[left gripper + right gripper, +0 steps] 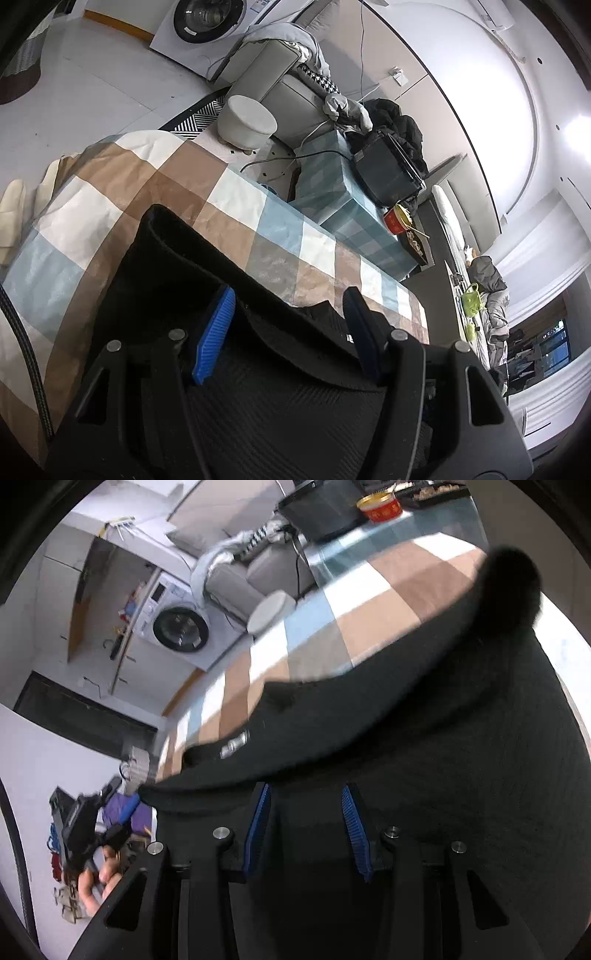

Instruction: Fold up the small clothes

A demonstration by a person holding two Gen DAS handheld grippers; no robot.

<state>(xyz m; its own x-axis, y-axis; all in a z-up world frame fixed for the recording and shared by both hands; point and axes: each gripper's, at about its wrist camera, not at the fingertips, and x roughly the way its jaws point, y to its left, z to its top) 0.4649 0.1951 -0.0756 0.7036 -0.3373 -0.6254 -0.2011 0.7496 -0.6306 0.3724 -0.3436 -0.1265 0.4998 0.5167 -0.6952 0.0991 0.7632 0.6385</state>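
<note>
Presently one black knit garment [177,280] lies on the checked tablecloth [122,173]; both grippers, left [286,314] and right [306,805], clamp its fabric. Only the right view shows a hand [98,882].

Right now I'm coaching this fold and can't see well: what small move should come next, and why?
Probably carry both grippers forward together, laying the lifted edge over. The black garment drapes between the left gripper and right gripper, raised off the checked cloth.

Black tongs [288,317], blue ribbed pads [216,332] (silver screws), braided cable [26,354]
</note>
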